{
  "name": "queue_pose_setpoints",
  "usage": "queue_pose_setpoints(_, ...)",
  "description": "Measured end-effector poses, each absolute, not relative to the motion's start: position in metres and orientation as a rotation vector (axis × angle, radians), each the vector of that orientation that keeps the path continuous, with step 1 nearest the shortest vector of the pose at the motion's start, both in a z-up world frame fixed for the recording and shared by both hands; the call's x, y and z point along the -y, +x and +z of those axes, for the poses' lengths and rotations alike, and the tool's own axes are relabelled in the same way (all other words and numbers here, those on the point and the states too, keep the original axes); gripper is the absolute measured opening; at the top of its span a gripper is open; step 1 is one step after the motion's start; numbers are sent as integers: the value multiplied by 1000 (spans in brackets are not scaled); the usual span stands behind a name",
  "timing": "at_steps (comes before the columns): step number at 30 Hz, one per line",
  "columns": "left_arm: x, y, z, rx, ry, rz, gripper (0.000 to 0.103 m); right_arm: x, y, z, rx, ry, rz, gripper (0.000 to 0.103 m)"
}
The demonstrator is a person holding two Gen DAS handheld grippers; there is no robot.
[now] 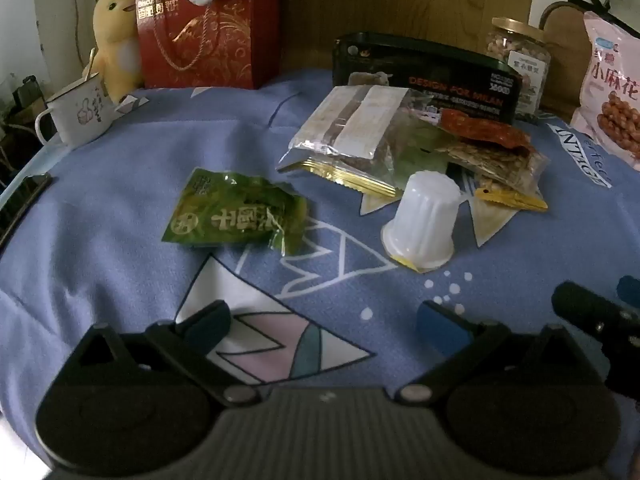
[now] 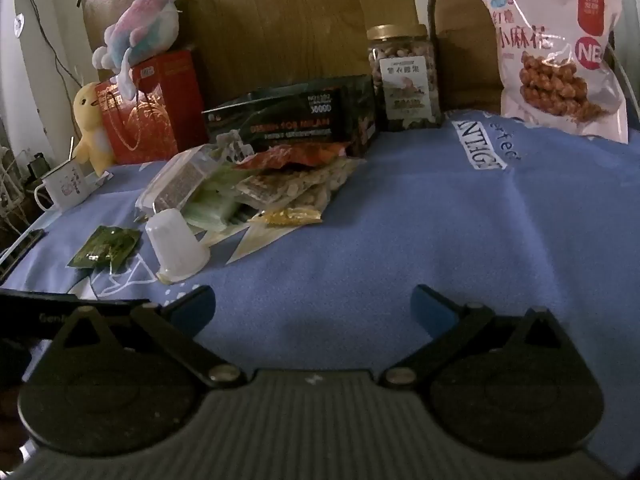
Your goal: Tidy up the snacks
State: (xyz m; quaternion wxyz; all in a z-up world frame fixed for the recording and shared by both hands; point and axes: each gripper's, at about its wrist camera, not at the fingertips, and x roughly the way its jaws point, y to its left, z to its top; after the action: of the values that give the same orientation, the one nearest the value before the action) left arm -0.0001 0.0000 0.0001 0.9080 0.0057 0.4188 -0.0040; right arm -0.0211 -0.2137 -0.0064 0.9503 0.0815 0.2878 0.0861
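Both my grippers, left gripper (image 1: 322,322) and right gripper (image 2: 314,306), are wide open and empty. The green packet (image 1: 236,216) lies alone on the blue cloth (image 1: 120,184), so I think I grab it next.

On the blue cloth (image 1: 120,184) I count 1 green snack packet (image 1: 236,212) and 1 white jelly cup (image 1: 422,220) lying apart from the rest. I see 1 heap of clear-wrapped snacks (image 1: 400,140), too overlapped for me to number. Behind stand 1 dark box (image 1: 428,72), 1 jar of nuts (image 1: 516,60), 1 pink bag (image 2: 556,52), 1 red gift box (image 1: 208,28), 2 plush toys, yellow (image 1: 116,36) and pastel (image 2: 140,28), and 1 mug (image 1: 78,112).
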Motion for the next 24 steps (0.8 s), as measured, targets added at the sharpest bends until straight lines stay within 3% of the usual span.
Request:
queue_pose_setpoints(11, 7, -21, -1, -764, 21, -26, 103, 210, -5, 15, -382, -64, 165, 103)
queue_pose_setpoints(24, 1, -36, -7, -721, 0, -5, 103, 199, 20, 14, -253, -143, 153, 103)
